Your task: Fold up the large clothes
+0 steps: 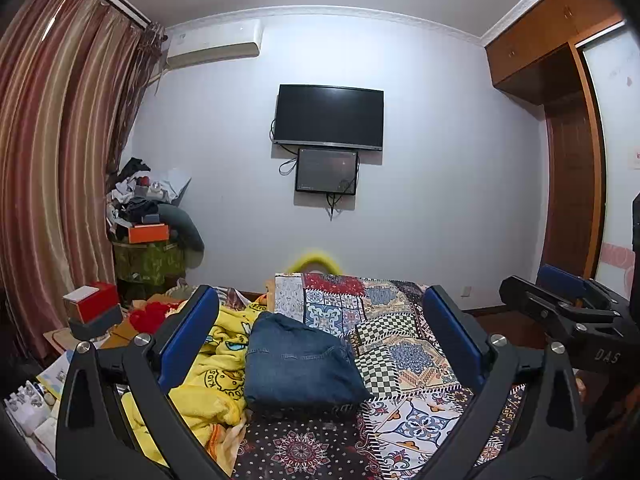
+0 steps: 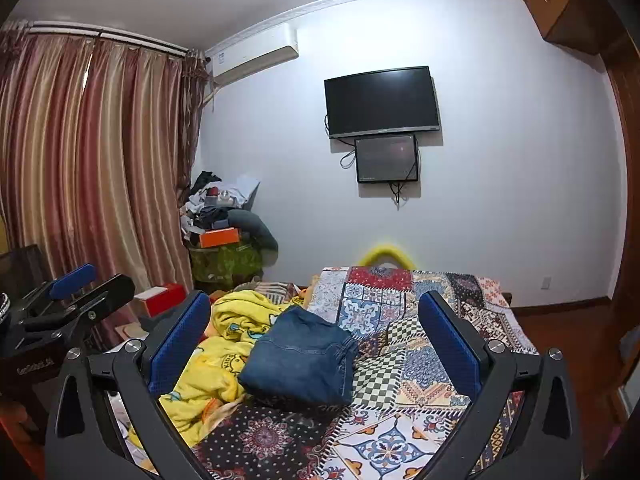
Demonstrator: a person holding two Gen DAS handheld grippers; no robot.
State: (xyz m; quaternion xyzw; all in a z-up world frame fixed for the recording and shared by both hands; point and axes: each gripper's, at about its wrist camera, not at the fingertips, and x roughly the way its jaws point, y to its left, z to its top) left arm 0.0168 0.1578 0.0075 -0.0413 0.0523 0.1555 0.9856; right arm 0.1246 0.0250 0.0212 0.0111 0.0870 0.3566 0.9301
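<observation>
Folded jeans [image 1: 300, 364] lie on the bed, both grippers held wide above the near end.

The jeans are a compact blue bundle resting on the patchwork bedspread [image 1: 404, 344], their left edge touching a crumpled yellow blanket [image 1: 216, 368]. The left gripper [image 1: 320, 324] has its blue pads spread wide with nothing between them, framing the jeans without touching them. The right gripper [image 2: 316, 324] is just as wide and empty, also above the bed. On the far wall hang a dark television [image 1: 329, 116] with a smaller screen [image 1: 327, 171] beneath it, striped curtains [image 1: 60, 152] at the left, and a cluttered pile [image 1: 148, 204] in the corner.
</observation>
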